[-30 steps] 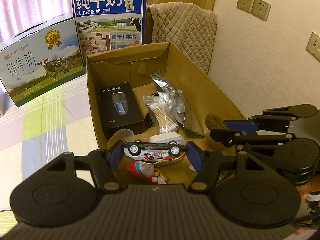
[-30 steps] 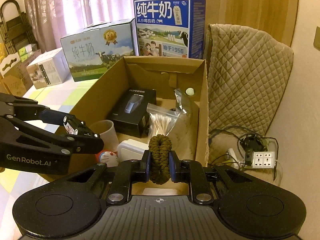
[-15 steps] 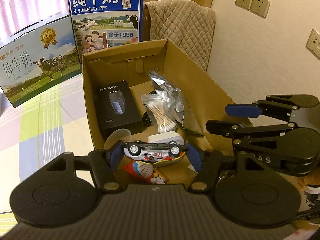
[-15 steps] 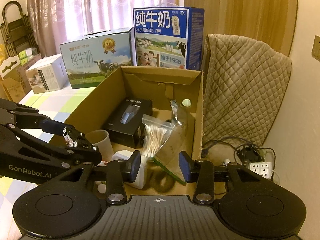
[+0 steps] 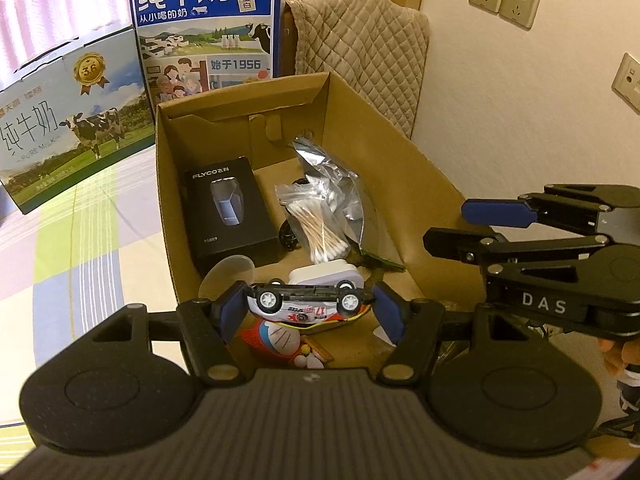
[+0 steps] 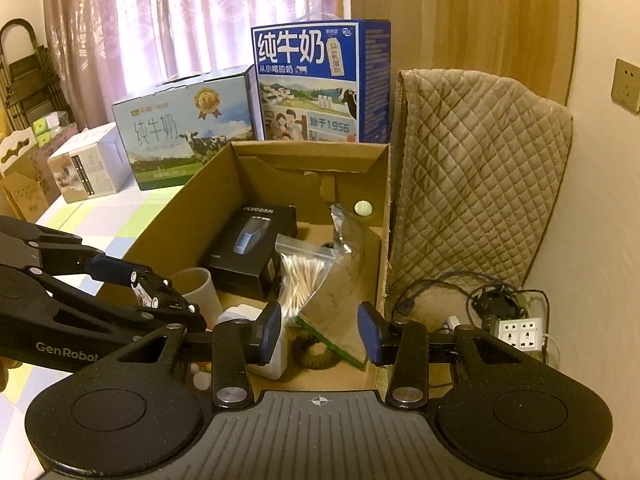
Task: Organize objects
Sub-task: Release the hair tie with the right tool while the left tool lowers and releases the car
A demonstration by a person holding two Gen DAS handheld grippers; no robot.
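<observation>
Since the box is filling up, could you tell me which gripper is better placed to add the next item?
Left gripper: it holds the toy car above the cardboard box; the right gripper is open, empty.

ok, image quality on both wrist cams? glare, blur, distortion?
Left wrist: warm dim light, strong fisheye bending of the cardboard box, glare on the foil bag, toy car sharp. Right wrist: backlit curtains washed out, corners vignetted, no motion blur.

Over the cardboard box (image 6: 382,216), the right gripper (image 6: 319,334) hangs with jaws spread and empty above a brown braided ring (image 6: 312,354), possibly a hair tie, while the left gripper (image 6: 160,292) clamps a toy car (image 6: 150,289) at the box's left wall.
</observation>
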